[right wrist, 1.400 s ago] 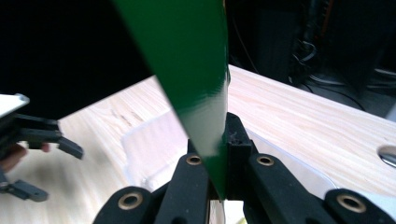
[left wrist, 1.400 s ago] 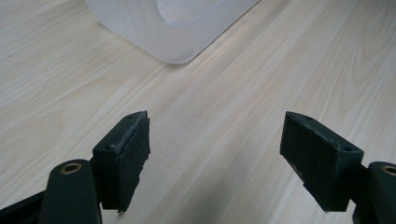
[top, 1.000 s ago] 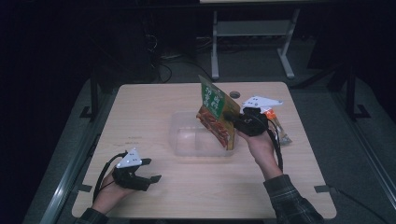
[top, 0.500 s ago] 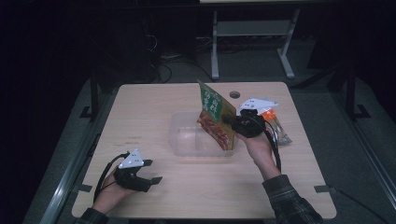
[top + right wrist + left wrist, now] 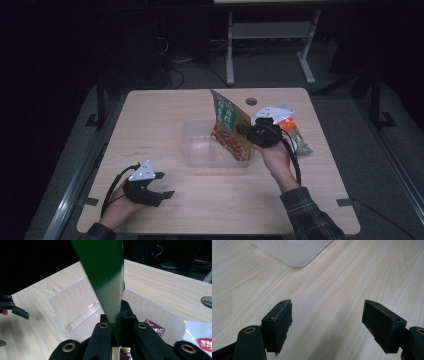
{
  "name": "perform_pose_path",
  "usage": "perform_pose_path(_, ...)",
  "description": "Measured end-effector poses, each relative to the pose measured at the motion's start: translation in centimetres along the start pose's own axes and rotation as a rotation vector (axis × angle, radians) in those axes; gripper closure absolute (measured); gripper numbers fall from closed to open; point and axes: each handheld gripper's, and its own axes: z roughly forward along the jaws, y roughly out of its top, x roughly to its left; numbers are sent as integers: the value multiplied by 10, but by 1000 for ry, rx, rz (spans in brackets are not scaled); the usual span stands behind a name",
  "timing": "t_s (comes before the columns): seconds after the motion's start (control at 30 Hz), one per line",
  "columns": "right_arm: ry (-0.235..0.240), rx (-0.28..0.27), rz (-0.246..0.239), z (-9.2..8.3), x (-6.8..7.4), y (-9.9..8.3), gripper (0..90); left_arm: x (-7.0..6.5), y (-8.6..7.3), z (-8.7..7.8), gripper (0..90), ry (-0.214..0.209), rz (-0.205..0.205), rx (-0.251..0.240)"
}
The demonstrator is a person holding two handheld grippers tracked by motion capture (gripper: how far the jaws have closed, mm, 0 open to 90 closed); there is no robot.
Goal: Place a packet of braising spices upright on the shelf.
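A flat green and red food packet [image 5: 229, 129] stands tilted on edge over the right end of a clear plastic container [image 5: 200, 150]. My right gripper [image 5: 248, 133] is shut on the packet's right edge. In the right gripper view the green packet [image 5: 107, 277] rises from between the closed jaws of the right gripper [image 5: 117, 315], with the container [image 5: 65, 305] below. My left gripper [image 5: 161, 186] rests on the table near the front left, open. Its fingers [image 5: 279, 322] stand wide apart over bare wood, and the container's corner [image 5: 294, 252] lies ahead.
An orange and white packet [image 5: 296, 135] lies on the table just right of the right hand. A round cable hole [image 5: 251, 101] is near the table's far edge. A dark red packet [image 5: 155, 327] shows by the container's near wall.
The right gripper and its packet have edged slightly left toward the container. The left gripper has stayed where it was.
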Motion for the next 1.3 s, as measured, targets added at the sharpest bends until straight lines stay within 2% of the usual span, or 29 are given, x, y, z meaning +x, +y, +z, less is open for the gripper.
perform_pose_path(0.33,5,14,10,4,-1,-1,870,-2,0,3,237,-10,12,17)
perform_pose_path(0.57,34,0,14,0,-1,1,671,-2,0,4,236,-14,14,13)
perform_pose_path(0.77,37,9,5,-3,0,1,594,-2,0,3,235,-14,19,13)
perform_pose_path(1.1,62,33,-30,-15,5,-1,540,-2,0,3,236,-15,21,15)
perform_pose_path(1.3,70,56,-54,-24,8,-11,524,-3,0,4,236,-16,19,10)
